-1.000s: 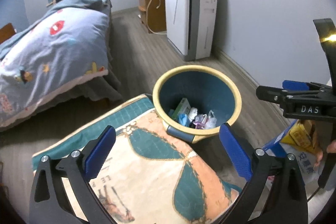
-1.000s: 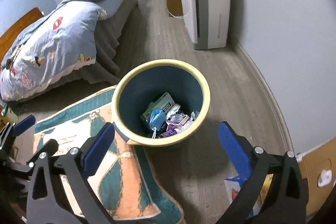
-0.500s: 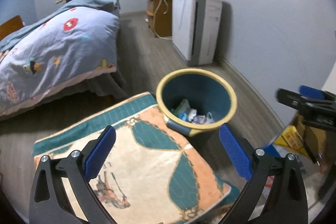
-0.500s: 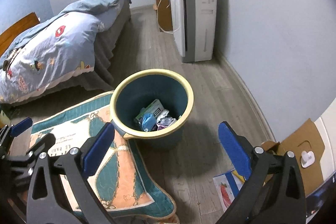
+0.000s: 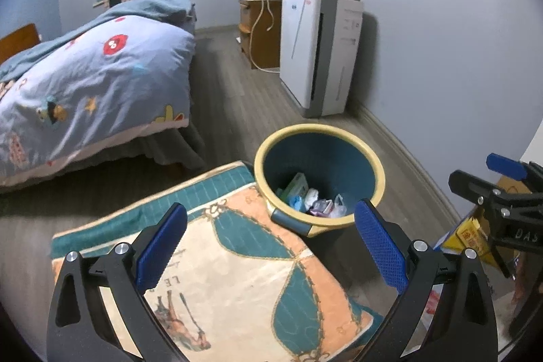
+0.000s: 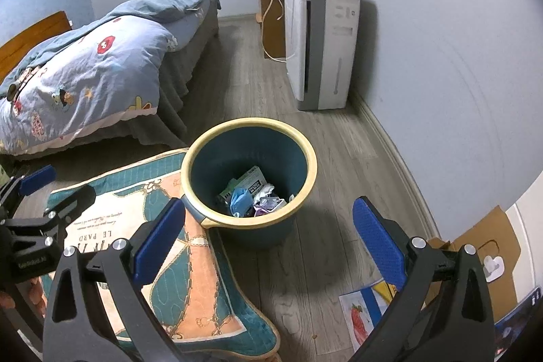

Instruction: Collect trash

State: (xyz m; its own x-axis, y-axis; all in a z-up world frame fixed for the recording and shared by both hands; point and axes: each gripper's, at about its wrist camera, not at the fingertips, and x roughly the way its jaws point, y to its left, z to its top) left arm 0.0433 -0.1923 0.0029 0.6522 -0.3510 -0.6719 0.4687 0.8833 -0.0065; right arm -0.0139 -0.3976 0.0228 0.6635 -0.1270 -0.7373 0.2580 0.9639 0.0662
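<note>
a bedroom floor, two handheld grippers raised over a teal waste bin (image 6: 249,172) with a yellow rim. the left gripper (image 5: 268,240) and the right gripper (image 6: 268,234) both hang with their blue pads spread wide and nothing between them. the bin stands on the grey plank floor at the corner of a patterned rug (image 5: 217,260), its lip overlapping the rug's edge in both views. trash (image 6: 251,194) already lies at the bottom: a printed packet, a crumpled blue mask, wrappers, a scrap of white.

more litter appears to wait off to the right, where a printed sheet with a strawberry (image 6: 359,318) lies flat on the floor near a cardboard box (image 6: 482,246); what else sits there is cut off by the frame edge.

the risks from here are plain. a flat sheet on smooth planks gives the pads little to bite, so a pinch may slide off or only crease it. a low sweep towards it could clip the bin's rim and tip the light bin, spilling what is collected. the rug's raised edge could snag a finger.
</note>
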